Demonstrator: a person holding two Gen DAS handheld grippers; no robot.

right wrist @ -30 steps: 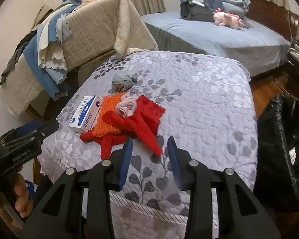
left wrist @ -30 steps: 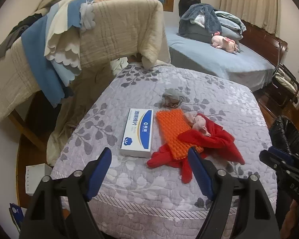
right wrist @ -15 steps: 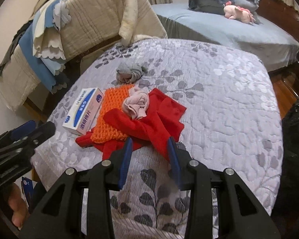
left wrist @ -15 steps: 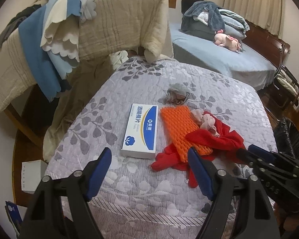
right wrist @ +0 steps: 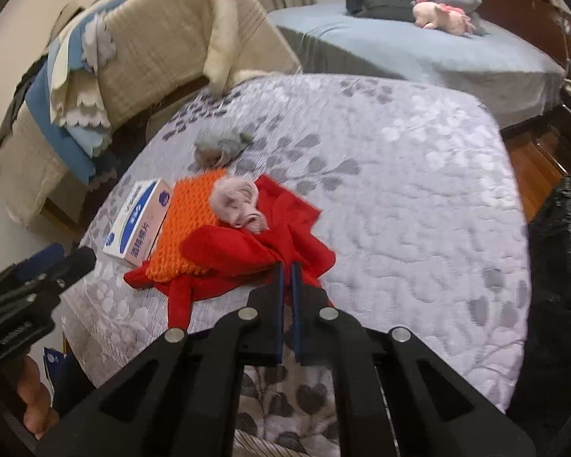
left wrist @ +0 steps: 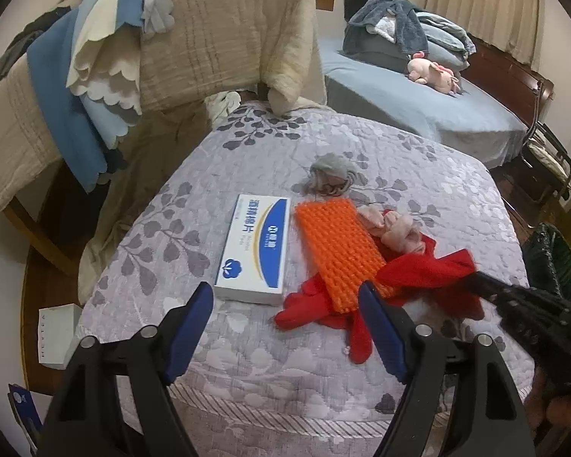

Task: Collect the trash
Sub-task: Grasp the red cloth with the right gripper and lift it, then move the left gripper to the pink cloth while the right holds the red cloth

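Observation:
On the grey leaf-patterned quilt (left wrist: 247,358) lie a white and blue box (left wrist: 255,247), an orange knobbly pad (left wrist: 338,247), a crumpled pink wad (left wrist: 396,224), a grey wad (left wrist: 331,175) and a red cloth (left wrist: 418,270). My left gripper (left wrist: 285,289) hangs open above the quilt's near edge, just short of the box, with nothing between its fingers. My right gripper (right wrist: 285,266) has its jaws shut on the near edge of the red cloth (right wrist: 247,251). In the left wrist view the right gripper (left wrist: 476,278) comes in from the right and the cloth stretches toward its tip.
A black trash bag (right wrist: 559,266) stands on the floor to the right of the quilt. Blankets drape over a frame (left wrist: 209,45) at the back left. A blue bed (left wrist: 418,95) with a pink plush toy lies behind. A white box (left wrist: 57,339) sits on the floor at left.
The right gripper moved forward and down to the red cloth and its jaws closed on the cloth's edge. The left gripper stayed open in about the same place.

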